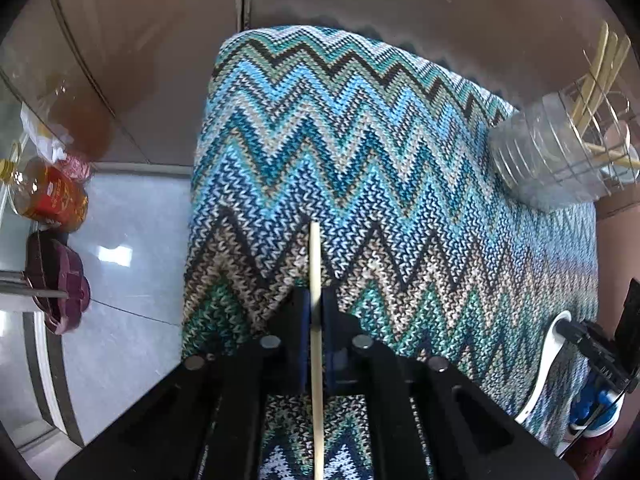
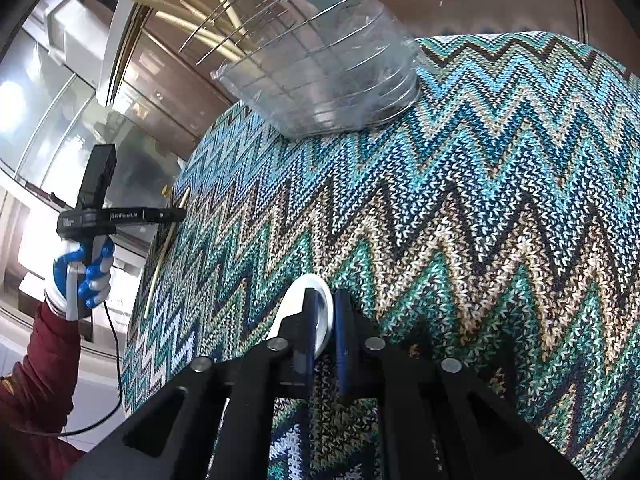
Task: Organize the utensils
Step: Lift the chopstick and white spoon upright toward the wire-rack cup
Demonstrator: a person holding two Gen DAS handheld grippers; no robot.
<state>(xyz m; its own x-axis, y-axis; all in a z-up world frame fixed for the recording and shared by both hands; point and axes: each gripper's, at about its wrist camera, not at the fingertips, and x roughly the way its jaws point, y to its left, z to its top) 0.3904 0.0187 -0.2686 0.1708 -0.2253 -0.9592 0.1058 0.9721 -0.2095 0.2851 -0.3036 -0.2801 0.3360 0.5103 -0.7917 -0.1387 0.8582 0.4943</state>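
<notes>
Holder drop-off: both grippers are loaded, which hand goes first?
Right, probably. The right gripper, shut on the white spoon, has the clear holder close ahead. The left gripper, clamping a chopstick, sees it farther off, at the mat's far corner.

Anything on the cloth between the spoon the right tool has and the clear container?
Nothing: in the right wrist view only bare zigzag cloth runs from the white spoon in the right tool to the clear container.

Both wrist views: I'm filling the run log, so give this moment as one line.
left claw: shut on chopstick | right claw: shut on white spoon | holder: chopsticks inside
</notes>
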